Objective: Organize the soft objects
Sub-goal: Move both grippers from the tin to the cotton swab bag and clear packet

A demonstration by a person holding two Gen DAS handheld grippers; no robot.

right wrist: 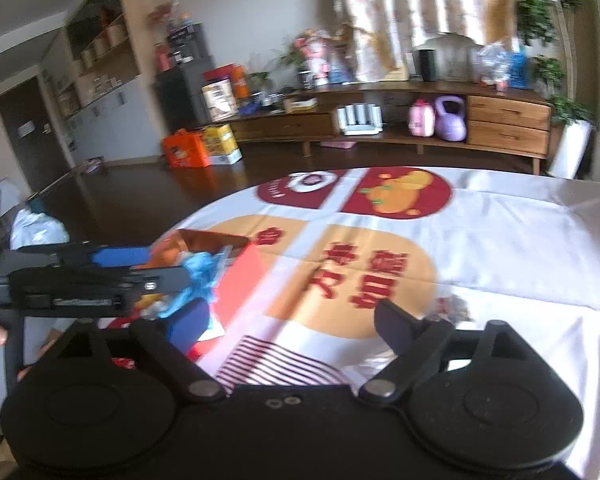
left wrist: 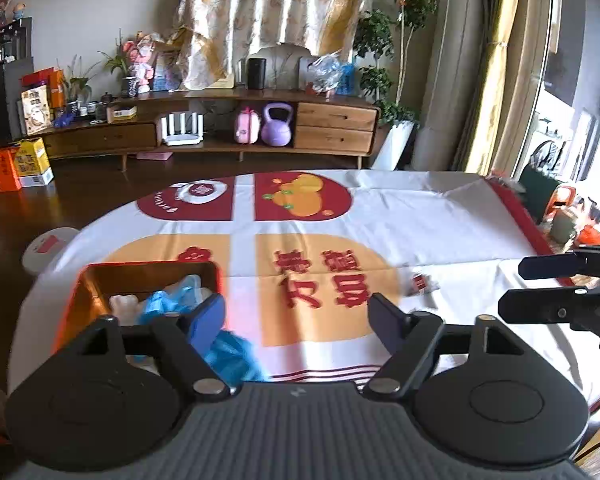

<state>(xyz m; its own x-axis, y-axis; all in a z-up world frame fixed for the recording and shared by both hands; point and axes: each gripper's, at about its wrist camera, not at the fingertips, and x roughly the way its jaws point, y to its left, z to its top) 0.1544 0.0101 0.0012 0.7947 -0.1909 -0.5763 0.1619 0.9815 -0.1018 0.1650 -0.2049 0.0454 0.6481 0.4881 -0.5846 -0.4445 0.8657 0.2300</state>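
An orange box [left wrist: 80, 292] stands on the table at the left. It holds a white soft item [left wrist: 124, 306] and a blue soft cloth [left wrist: 172, 300] that spills over its near edge. My left gripper [left wrist: 296, 316] is open, its left finger beside the blue cloth. My right gripper [right wrist: 290, 320] is open and empty above the tablecloth. The box [right wrist: 240, 276] and blue cloth [right wrist: 200, 276] also show in the right wrist view, behind the left gripper's fingers [right wrist: 100, 280]. The right gripper's fingers [left wrist: 560, 284] show at the right edge of the left wrist view.
A white tablecloth [left wrist: 440, 216] with red and orange prints covers the table. A small red-and-white wrapper [left wrist: 420, 282] lies right of the centre. A white stool [left wrist: 46, 250] stands left of the table. A wooden sideboard [left wrist: 220, 128] lines the far wall.
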